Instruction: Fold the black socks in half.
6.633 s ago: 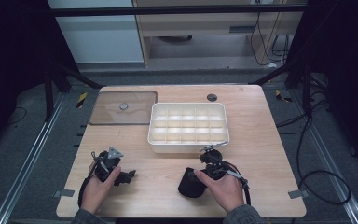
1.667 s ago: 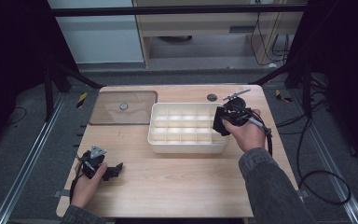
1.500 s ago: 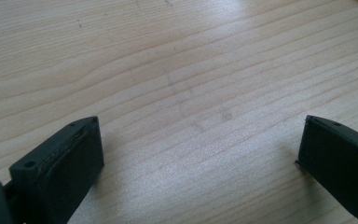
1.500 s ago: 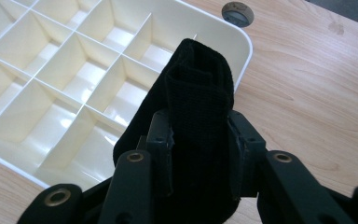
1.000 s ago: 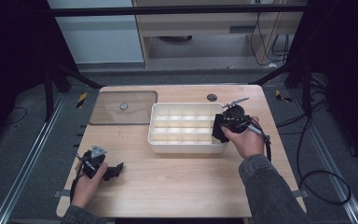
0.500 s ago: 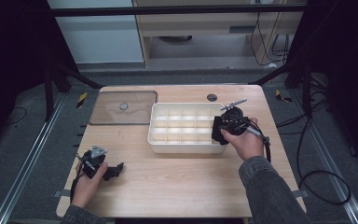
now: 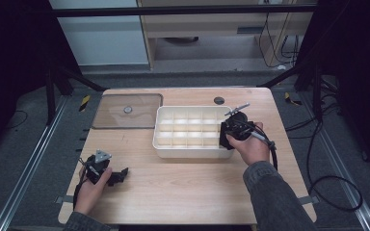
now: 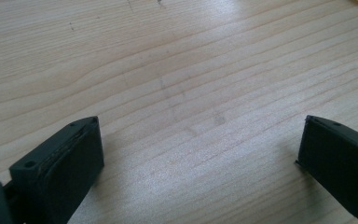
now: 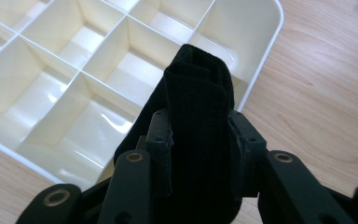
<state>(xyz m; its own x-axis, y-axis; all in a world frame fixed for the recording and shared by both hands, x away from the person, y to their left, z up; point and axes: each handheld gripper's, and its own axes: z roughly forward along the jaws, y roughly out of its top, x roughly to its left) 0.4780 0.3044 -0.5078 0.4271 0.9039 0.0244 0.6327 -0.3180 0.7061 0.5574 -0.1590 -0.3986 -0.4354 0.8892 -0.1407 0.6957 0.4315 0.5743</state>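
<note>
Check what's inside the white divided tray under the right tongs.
The visible compartments of the white plastic divided tray are empty. The folded black fabric roll, held in the right tongs, hangs over the corner compartments and hides their floors.

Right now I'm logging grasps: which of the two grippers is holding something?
The right gripper, over the tray, is shut on black cloth; the left gripper is open over bare table.

left gripper (image 8: 200,154) | jaws spread wide apart, nothing between them | low over the pale wooden surface (image 8: 177,70), bare grain with faint marks | cream corner at top right edge
</note>
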